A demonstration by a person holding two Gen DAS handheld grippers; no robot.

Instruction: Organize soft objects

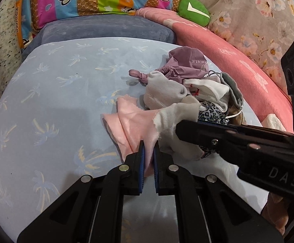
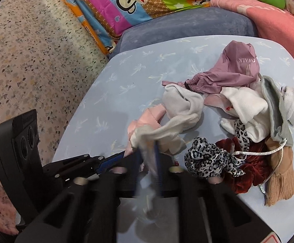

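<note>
Both tools are engaged on adjoining items at the near edge of a mixed pile of small textiles on a light blue palm-print surface point(image 1: 51, 93). In the left wrist view, the left gripper point(image 1: 149, 151) sits at lower centre with its blue-padded jaws closed on the near edge of a pink satin cloth point(image 1: 126, 125), which lies flat at centre frame. The right gripper point(image 1: 179, 128) enters from the right edge of that view and is clamped on a white sock point(image 1: 173, 119) that overlaps the pink cloth. In the right wrist view, the white sock point(image 2: 167, 129) runs from centre frame down between the jaws of the right gripper point(image 2: 148, 154); this area is blurred, but the fabric appears pinched. The remaining pile occupies the right half of the right wrist view: a mauve drawstring pouch point(image 2: 234, 68) at upper right, a white garment point(image 2: 246, 105), a grey fabric piece point(image 2: 274, 101), a leopard-print scrunchie point(image 2: 203, 158), a dark red velvet scrunchie point(image 2: 254, 160) and a tan fringed item point(image 2: 280, 180) at lower right. Judged step: separation of two overlapping items from the pile, one per tool. The next move probably calls for drawing the sock away from the cloth while the left tool holds the cloth in place, then depositing each in its own group. Check that the sock does not drag the neighbouring leopard-print scrunchie.
</note>
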